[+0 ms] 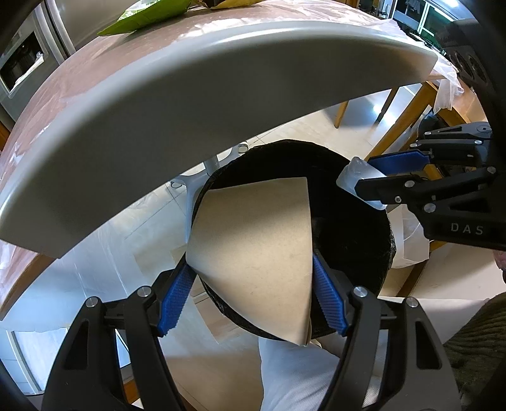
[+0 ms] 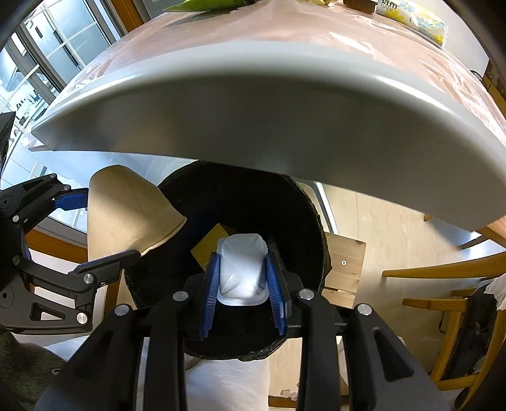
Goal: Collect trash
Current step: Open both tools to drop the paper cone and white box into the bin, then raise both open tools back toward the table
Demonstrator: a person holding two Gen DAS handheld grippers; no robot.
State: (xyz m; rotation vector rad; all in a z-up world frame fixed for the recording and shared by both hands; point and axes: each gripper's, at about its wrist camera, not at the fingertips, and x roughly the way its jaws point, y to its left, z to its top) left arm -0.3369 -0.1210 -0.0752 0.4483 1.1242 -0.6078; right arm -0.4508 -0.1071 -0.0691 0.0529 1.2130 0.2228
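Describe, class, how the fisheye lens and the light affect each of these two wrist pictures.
Left wrist view: the straight table edge bows into an arc; the bin interior is solid black behind the brown paper cup. Right wrist view: the same bowing; window daylight at the left, glare on the table's plastic cover, and the clear plastic cup glows pale against the dark bin.

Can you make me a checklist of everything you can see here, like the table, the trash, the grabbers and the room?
Surface: table with grey rim, clear plastic cover.
Job's things: brown paper cup and small clear plastic tub, both held over the black bin; yellow scrap inside bin.
Clutter: green wrapper, tissue pack on the table.
Grippers: left gripper jaws shut on cup; right gripper jaws shut on tub.
Cables: nothing seen.
Surroundings: wooden chairs, windows, fridge, tiled floor.
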